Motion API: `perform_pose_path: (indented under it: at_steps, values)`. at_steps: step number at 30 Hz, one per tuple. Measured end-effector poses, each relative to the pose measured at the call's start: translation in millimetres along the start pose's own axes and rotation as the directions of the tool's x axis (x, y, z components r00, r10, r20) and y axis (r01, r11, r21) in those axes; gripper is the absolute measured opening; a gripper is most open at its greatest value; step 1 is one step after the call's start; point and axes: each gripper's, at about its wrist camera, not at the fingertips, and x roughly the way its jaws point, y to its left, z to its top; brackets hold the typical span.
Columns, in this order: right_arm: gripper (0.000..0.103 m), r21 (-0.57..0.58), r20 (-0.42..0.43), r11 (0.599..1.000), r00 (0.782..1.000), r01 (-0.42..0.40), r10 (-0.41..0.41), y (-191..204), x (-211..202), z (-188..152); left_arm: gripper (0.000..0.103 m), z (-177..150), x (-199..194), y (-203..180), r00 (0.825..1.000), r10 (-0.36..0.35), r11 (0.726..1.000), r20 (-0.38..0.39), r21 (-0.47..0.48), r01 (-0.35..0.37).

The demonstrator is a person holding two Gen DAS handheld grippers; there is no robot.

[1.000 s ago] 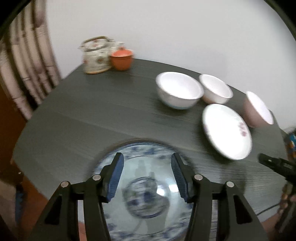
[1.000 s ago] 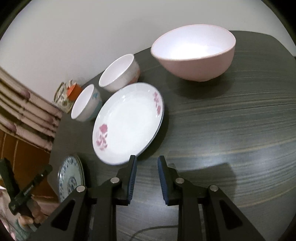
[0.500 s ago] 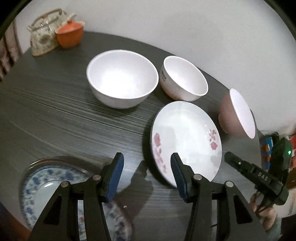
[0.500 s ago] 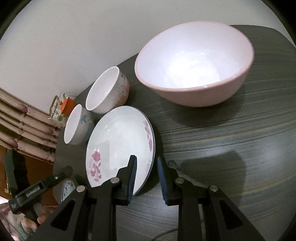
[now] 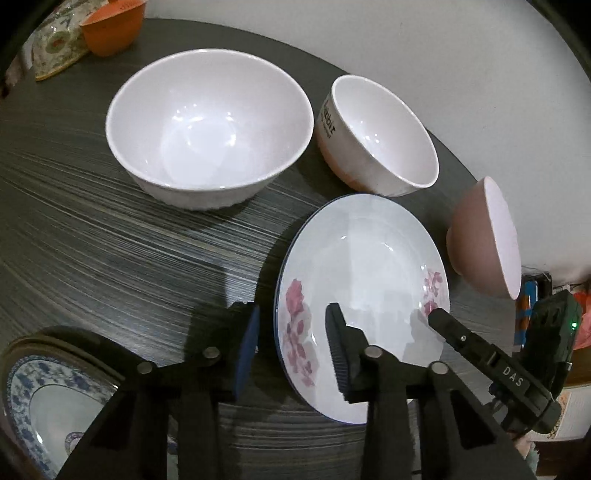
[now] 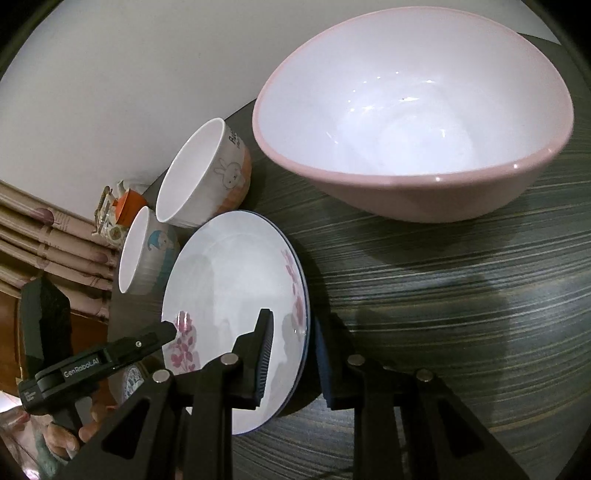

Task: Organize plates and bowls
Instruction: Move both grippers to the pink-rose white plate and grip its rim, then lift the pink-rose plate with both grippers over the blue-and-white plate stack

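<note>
A white plate with pink flowers lies on the dark table, also in the right wrist view. My left gripper is open, its fingers straddling the plate's near left rim. My right gripper is open, its fingers straddling the plate's right rim. A large white bowl, a small white bowl with a rabbit and a pink bowl stand behind the plate. A blue-patterned plate lies at the near left.
A floral teapot and an orange cup stand at the table's far left. A white wall runs behind the table. The table's edge curves just behind the bowls. Striped curtains hang at the left.
Both grippers have moved forward to the flowered plate. The left one has left the blue plate and now straddles the flowered plate's rim; the right one has opened slightly around the opposite rim.
</note>
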Motion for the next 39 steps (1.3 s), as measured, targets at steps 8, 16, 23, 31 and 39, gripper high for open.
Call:
perform_pose_path:
  at_steps: [8,16,23,31,39]
  values:
    - [0.012,0.007,-0.006,1.0,1.0,0.013,-0.013,-5,7,4,0.021,2,9,-5,1.0,-0.004,1.0,-0.01,-0.007,0.004]
    - [0.008,-0.005,-0.007,1.0,1.0,0.028,-0.028,-4,10,7,0.014,7,13,-5,1.0,0.028,0.999,0.001,0.016,-0.028]
    - [0.008,0.007,-0.002,0.999,1.0,0.032,-0.032,-6,6,-3,0.009,-2,12,-6,0.999,0.046,0.998,0.009,0.05,-0.047]
    - [0.008,0.022,0.005,0.999,0.999,0.034,-0.034,-6,-3,-21,0.008,-18,5,-11,0.999,0.045,0.996,0.015,0.079,-0.046]
    - [0.008,0.019,0.009,0.999,1.0,0.03,-0.03,4,-13,-41,0.008,-40,-12,-16,0.999,0.045,0.994,0.029,0.093,-0.048]
